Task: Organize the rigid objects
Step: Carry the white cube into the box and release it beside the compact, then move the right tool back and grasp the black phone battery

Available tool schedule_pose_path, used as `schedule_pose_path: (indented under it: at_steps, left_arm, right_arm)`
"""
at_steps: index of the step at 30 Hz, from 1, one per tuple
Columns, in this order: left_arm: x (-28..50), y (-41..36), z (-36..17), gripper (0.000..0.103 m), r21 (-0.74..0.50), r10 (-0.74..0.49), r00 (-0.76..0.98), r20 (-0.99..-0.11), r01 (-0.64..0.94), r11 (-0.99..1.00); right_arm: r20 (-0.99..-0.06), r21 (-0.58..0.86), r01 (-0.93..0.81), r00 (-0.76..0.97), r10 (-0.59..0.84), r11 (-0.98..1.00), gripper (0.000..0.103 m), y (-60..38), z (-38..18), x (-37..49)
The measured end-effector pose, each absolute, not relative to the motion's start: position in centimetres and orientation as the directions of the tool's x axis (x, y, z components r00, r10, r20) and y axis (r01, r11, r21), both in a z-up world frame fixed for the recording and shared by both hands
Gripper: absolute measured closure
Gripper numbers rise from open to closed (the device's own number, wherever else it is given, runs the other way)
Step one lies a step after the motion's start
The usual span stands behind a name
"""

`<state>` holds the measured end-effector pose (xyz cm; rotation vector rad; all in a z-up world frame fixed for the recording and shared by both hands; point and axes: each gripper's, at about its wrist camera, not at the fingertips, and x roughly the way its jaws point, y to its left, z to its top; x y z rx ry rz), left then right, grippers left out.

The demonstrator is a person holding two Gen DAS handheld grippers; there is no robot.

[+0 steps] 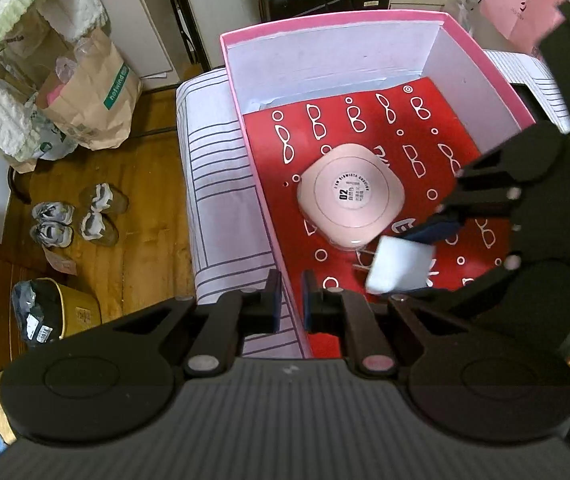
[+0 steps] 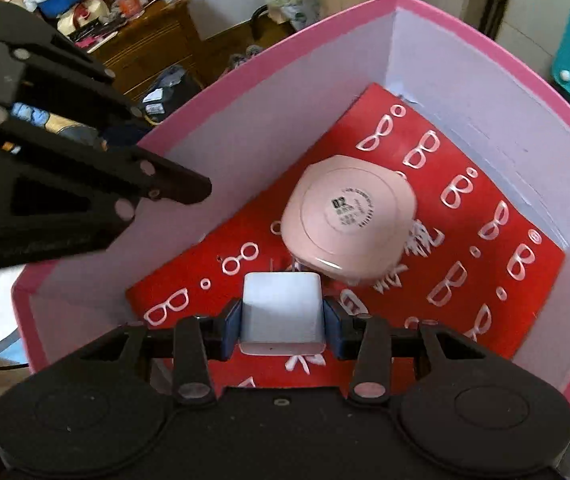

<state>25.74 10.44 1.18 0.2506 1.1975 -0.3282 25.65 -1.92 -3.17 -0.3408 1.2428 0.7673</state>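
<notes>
Straddling the near wall of the pink cardboard box with white inner walls (image 1: 365, 28), the left hand-held gripper (image 1: 289, 300) is sitting closest to the left wrist camera, its blue-padded fingers (image 1: 308, 300) parted and grasping nothing: one finger is lying outside the wall over the white bedsheet with thin dark stripes (image 1: 221, 200), the other inside the box. Lying flat on the box floor is a red sheet printed with white glasses shapes (image 1: 365, 148), and a pale pink rounded-square compact case (image 1: 351, 196) is resting on its middle, a round label facing up. Coming in from the right side of this view, the right hand-held gripper (image 1: 415, 258) is clenching a small white rounded cube-shaped plug (image 1: 399, 266) just beside the compact, low over the red sheet. Beyond the bed, grey sneakers (image 1: 75, 218) are sitting on the wooden floor (image 1: 149, 184) near a brown paper bag (image 1: 93, 100). Seen from the right wrist camera, the right hand-held gripper (image 2: 282, 322) is gripping the white plug (image 2: 282, 312) between its blue pads, inside the pink box (image 2: 245, 64), above the red sheet (image 2: 465, 280). The pink compact (image 2: 349, 220) is lying just past the plug; whether they are touching is unclear. The left hand-held gripper's dark linkage (image 2: 77, 160) is reaching over the box's left rim.
</notes>
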Motion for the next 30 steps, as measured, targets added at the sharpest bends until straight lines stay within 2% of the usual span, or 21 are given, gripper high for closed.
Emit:
schedule_pose_path:
  at_steps: [3,8,13,14,16,19,24,30]
  left_arm:
    - [25.8,10.6,1.2,0.094,0.008,-0.118,0.317,-0.941,0.369,0.93]
    - [25.8,10.2,1.3,0.094,0.022,-0.105,0.311,-0.945,0.378,0.925]
    - [25.6,10.2,1.3,0.094,0.027,-0.106,0.318,-0.942,0.387,0.922]
    - [25.6,10.3,1.3,0.093,0.023,-0.109,0.318,-0.942,0.386,0.922]
    - [25.6,10.3,1.3,0.093,0.02,-0.115,0.321,-0.94,0.388,0.922]
    - [25.6,10.3,1.1,0.093,0.026,-0.111,0.328,-0.938,0.389,0.921]
    - [25.1,10.4,1.1,0.093,0.032,-0.122,0.352,-0.928,0.402,0.915]
    - [25.1,11.2,1.1,0.093,-0.004,-0.159,0.361,-0.919,0.393,0.92]
  right_arm:
    - [-0.937,0.157,-0.715,0.111,0.332,0.681,0.055,-1.4,-3.5,25.9]
    - [-0.915,0.125,-0.714,0.184,0.358,0.689,0.045,-2.5,-1.6,25.0]
    - [-0.8,0.148,-0.664,0.356,0.483,0.733,0.035,-7.5,3.9,22.6]
    - [-0.766,0.154,-0.638,0.406,0.499,0.755,0.03,-9.0,4.7,22.0]
    - [-0.692,0.161,-0.548,0.53,0.49,0.821,0.024,-11.8,5.4,20.8]
    - [-0.618,0.146,-0.38,0.686,0.384,0.913,0.024,-16.3,5.3,18.5]
    - [-0.598,0.15,-0.234,0.752,0.277,0.96,0.024,-21.6,2.9,14.8]
    - [-0.681,0.128,-0.185,0.698,0.222,0.974,0.025,-21.5,-3.0,12.0]
